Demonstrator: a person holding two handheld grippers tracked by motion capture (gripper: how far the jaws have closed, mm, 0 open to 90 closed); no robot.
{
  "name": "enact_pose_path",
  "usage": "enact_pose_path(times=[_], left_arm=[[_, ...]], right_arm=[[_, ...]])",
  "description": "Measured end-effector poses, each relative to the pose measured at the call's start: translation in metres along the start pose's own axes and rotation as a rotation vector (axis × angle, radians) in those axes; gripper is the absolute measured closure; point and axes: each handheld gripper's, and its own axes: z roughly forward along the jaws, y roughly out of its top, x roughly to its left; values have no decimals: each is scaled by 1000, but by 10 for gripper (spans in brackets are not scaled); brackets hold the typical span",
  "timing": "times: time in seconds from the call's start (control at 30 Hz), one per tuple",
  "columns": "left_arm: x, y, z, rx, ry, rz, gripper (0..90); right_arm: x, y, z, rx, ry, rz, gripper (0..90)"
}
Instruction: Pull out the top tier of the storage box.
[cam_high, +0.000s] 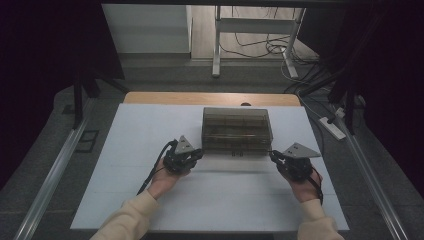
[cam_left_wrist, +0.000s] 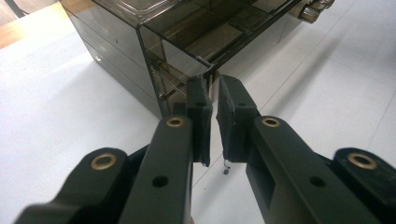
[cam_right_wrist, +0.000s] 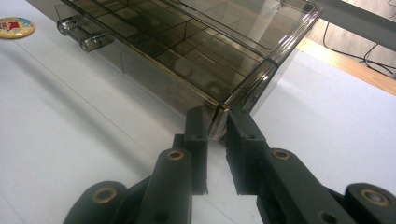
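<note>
Now | both tools, left (cam_high: 196, 154) and right (cam_high: 274, 155), pinch the smoky translucent plastic drawer box's (cam_high: 236, 129) front corners | pull evenly toward counter's (cam_high: 120, 150) near edge.

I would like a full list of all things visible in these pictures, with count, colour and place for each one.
organiser box: one, smoky clear plastic with compartments, middle of the board.
latches: two, clear, on the box's front edge.
round badge: one, yellow with red, on the board beyond the latches.
white board: one, covering the table.
wooden table: one, light brown, edge showing behind the board.
power strip: one, white, on the floor at the right.
left gripper: one, black, shut on the box's front left corner.
right gripper: one, black, shut on the box's front right corner.
sleeves: two, cream, bottom of the high view.
</note>
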Motion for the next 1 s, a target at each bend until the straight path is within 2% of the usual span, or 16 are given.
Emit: enact_pose_path(times=[0.6,0.77,1.0], left_arm=[[-3,-2,-3,4,-8,10,822],[-4,-3,-5,2,-13,11,822],[-5,-4,-5,6,-14,16,822]], right_arm=[[2,-2,-4,-1,2,0,785],[2,-2,-7,-11,26,36,785],[4,-4,-7,-8,24,31,785]])
